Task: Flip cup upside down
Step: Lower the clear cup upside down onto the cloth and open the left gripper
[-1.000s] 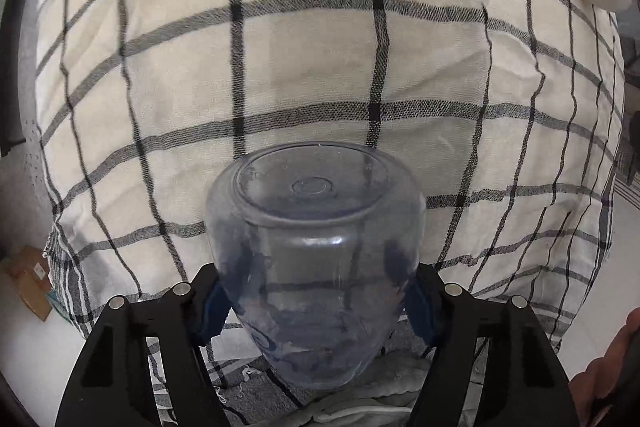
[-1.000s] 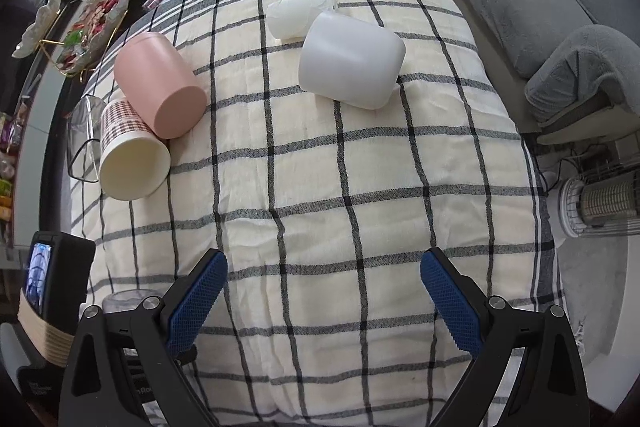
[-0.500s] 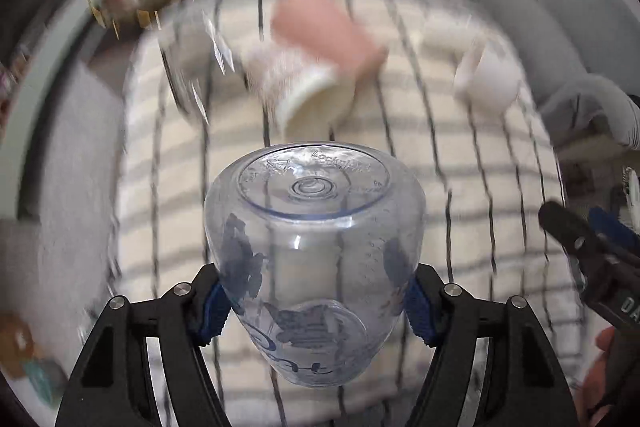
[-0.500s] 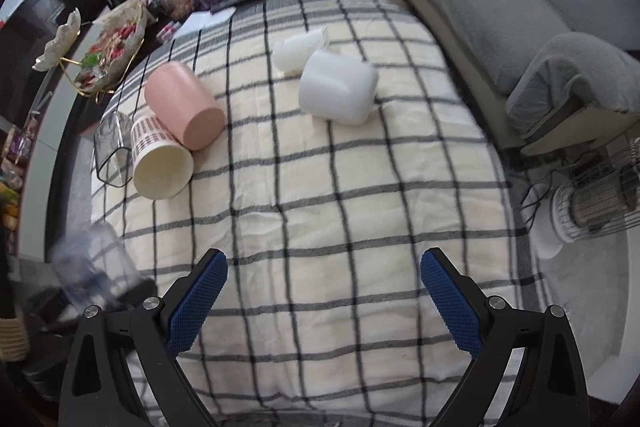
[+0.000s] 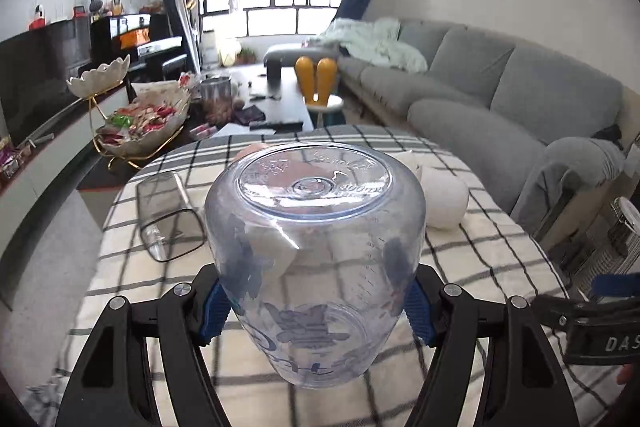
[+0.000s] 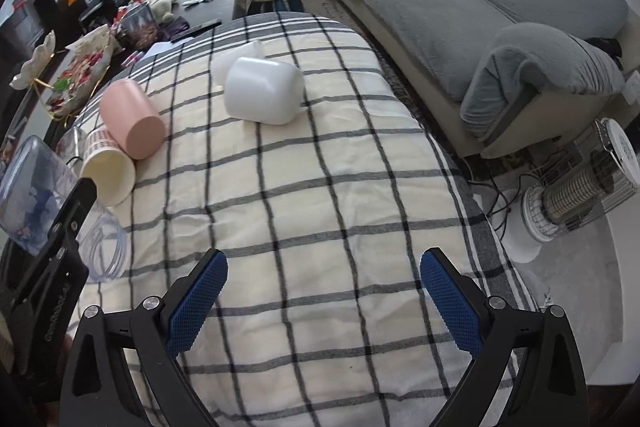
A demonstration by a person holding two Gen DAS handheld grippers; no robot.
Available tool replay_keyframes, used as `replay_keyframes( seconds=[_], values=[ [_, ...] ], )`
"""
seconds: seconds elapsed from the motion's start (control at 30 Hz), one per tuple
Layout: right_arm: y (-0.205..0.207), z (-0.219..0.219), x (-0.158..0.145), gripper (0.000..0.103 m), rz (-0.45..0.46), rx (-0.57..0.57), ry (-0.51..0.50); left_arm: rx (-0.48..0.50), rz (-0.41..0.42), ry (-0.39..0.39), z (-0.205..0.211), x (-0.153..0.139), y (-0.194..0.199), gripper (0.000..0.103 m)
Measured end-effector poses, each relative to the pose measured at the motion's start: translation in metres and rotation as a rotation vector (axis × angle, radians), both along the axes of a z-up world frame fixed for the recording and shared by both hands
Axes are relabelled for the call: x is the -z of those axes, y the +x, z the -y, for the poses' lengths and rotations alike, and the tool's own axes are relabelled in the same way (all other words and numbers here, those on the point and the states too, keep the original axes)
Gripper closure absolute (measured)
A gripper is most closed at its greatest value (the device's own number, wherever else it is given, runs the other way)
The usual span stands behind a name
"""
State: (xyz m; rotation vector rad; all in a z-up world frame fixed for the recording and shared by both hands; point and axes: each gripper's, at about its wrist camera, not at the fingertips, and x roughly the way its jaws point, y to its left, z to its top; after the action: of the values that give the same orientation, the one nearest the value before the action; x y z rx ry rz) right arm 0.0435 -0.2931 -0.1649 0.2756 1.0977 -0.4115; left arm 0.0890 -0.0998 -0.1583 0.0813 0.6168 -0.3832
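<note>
My left gripper (image 5: 316, 301) is shut on a clear blue-tinted plastic cup (image 5: 316, 227). The cup's flat base points away from the camera and its open mouth faces me. In the right wrist view the same cup (image 6: 32, 195) is held in the air over the table's left edge, tilted, with its mouth (image 6: 106, 247) low. My right gripper (image 6: 324, 301) is open and empty above the near part of the checked tablecloth (image 6: 320, 187).
On the cloth lie a pink cup (image 6: 130, 119), a patterned paper cup (image 6: 106, 171), a white mug (image 6: 262, 91) with a smaller white cup (image 6: 236, 57) behind it, and a clear square glass (image 5: 168, 215). A grey sofa (image 6: 460, 7) and a heater (image 6: 580, 187) stand to the right.
My left gripper has swung the cup from facing down at the cloth up to level, so the room now shows. My right gripper has pulled back and risen a little, still open.
</note>
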Motion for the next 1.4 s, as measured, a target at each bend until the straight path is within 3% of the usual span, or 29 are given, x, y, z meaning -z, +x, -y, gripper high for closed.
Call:
replay_keyframes(
  seconds=[0.1,0.23,0.37,0.47,0.6,0.8,1.03,1.13,1.4],
  values=[
    [-0.004,0.003,0.006,0.005,-0.005,0.016,0.002,-0.004,0.019,0.002,0.005,0.013,0.004,0.032],
    [-0.008,0.003,0.013,0.005,-0.021,0.012,0.019,-0.025,-0.023,0.025,0.009,0.031,0.008,0.031],
    [-0.009,0.004,0.015,0.005,-0.022,0.012,0.028,-0.02,-0.004,0.057,0.01,0.035,-0.002,0.029],
    [-0.009,0.006,0.014,0.005,-0.019,0.018,0.037,-0.027,0.006,0.059,0.01,0.033,-0.006,0.019],
    [-0.01,0.006,0.011,0.005,-0.013,0.021,0.041,-0.027,0.003,0.057,0.009,0.03,-0.01,0.019],
    [-0.015,0.003,0.002,0.005,0.009,0.019,0.048,-0.031,0.01,0.052,0.005,0.019,-0.019,0.01],
    [-0.028,0.002,-0.016,0.005,0.106,0.033,0.038,-0.049,-0.058,0.046,-0.014,-0.006,-0.035,0.008],
    [-0.032,-0.001,-0.025,0.006,0.143,0.033,0.021,-0.074,-0.093,0.02,-0.027,-0.02,-0.044,0.007],
    [-0.038,-0.029,-0.054,0.005,0.257,-0.024,-0.053,-0.2,-0.145,0.061,-0.057,-0.047,-0.062,0.003]
  ],
)
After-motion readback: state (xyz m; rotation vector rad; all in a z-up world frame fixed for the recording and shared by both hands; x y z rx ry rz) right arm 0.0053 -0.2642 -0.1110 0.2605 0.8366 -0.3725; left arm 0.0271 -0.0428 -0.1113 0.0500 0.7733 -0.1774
